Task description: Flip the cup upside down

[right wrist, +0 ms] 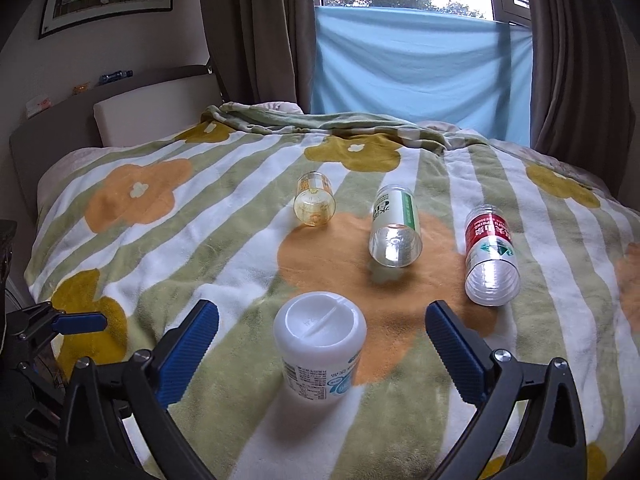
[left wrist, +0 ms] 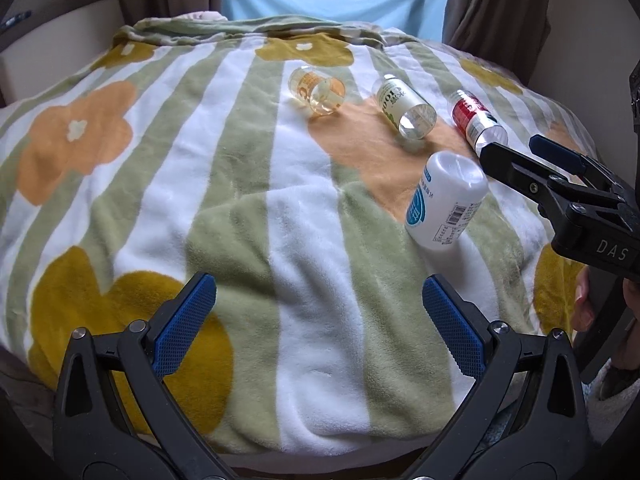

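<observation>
Left claw point(left wrist: 318, 326): two black plastic arms, triangular cut-outs near the base, silver rivets at the joints. Fingers point(left wrist: 184, 324) were faced with blue pads, cross-hatched.

Right claw point(right wrist: 322, 354): same black frame, same rivets and cut-outs; blue pads point(right wrist: 456, 352) were ridged. Seen from the left wrist view, its body carried white letters "DAS" and a cross-head screw on the arm.

A hand point(left wrist: 588, 304) showed only partly behind that body. No sleeve could be made out.
</observation>
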### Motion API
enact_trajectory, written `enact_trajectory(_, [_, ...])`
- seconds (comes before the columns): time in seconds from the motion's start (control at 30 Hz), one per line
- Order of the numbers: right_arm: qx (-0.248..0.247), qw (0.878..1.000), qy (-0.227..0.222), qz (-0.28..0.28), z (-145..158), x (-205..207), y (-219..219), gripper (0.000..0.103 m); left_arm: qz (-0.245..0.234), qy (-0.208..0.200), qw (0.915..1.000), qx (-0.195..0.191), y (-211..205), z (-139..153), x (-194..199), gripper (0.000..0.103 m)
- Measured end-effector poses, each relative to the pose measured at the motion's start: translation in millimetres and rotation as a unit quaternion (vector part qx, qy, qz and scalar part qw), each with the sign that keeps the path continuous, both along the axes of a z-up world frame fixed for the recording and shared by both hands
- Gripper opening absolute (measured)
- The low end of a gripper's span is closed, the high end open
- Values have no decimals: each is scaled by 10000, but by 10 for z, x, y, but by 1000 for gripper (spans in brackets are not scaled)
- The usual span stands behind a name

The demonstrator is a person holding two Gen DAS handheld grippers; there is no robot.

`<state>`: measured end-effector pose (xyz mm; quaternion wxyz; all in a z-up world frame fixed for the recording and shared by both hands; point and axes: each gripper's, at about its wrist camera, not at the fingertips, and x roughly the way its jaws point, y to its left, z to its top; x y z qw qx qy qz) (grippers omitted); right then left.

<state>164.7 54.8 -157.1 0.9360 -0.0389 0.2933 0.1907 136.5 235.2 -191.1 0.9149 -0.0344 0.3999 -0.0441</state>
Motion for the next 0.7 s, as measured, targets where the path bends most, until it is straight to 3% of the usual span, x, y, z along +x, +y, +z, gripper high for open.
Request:
enact_trajectory(0.17, [24,9996,-143,-262,578,-290,-182,103,57,-955,9954,33,3,801,-221,103])
enact_trajectory(0.33, [-83,9927,-820,-883,1144,-744,-312,103,177,-1823,9827,291,-99,1484,-478,103])
enact_trajectory(0.47, [-125,9846,-1004,-1424,1418,-979,-423,103,173,-2165,9758,256,-164,1736,-669,103])
enact_trajectory(0.7, [-140,9731,-1462,-1776,1574,-1336,-520,103,406,-2547,9656,347,-278,1801,-988,103])
